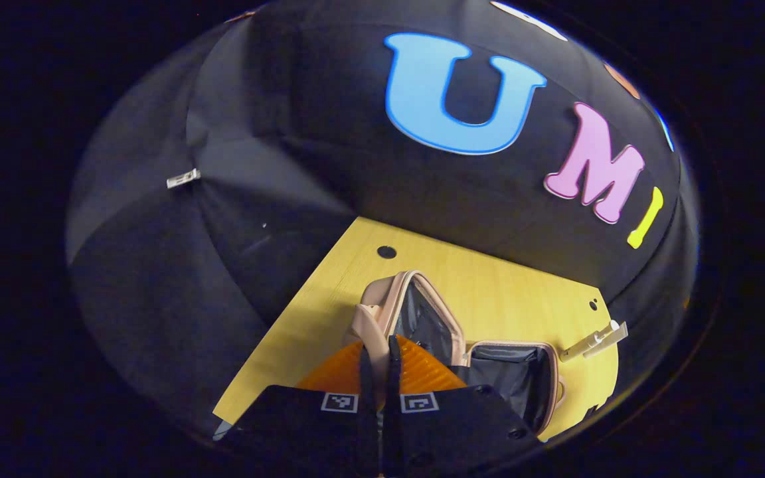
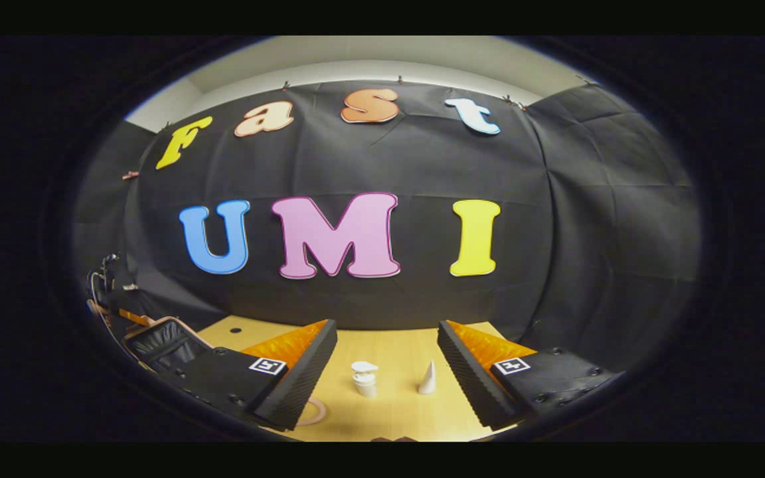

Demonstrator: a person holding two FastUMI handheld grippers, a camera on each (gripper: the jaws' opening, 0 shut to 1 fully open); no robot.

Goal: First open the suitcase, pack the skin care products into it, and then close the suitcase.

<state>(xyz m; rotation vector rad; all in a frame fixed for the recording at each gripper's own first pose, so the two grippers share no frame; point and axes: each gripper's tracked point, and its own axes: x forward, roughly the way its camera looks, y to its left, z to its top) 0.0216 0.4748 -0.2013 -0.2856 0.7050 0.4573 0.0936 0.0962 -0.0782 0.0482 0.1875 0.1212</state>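
In the left gripper view the pink suitcase point(image 1: 372, 312) lies open on the yellow table point(image 1: 489, 279). Its lid point(image 1: 422, 315) stands up and its dark-lined base point(image 1: 515, 378) lies to the right. My left gripper point(image 1: 379, 372) has its fingers pressed together on the lid's rim. A pale pump bottle point(image 1: 595, 340) lies near the table's right edge. In the right gripper view my right gripper point(image 2: 388, 372) is wide open above the table. A small white jar point(image 2: 364, 380) and a white cone-shaped item point(image 2: 427, 378) stand between its fingers, farther off. The open suitcase point(image 2: 163, 338) sits at far left.
The black cloth wall rises close behind the table point(image 2: 396, 411). A round hole point(image 1: 386, 252) marks the table's far corner. A curved pink piece point(image 2: 313, 411) lies by the right gripper's left finger. Cables and gear point(image 2: 107, 279) hang at the far left.
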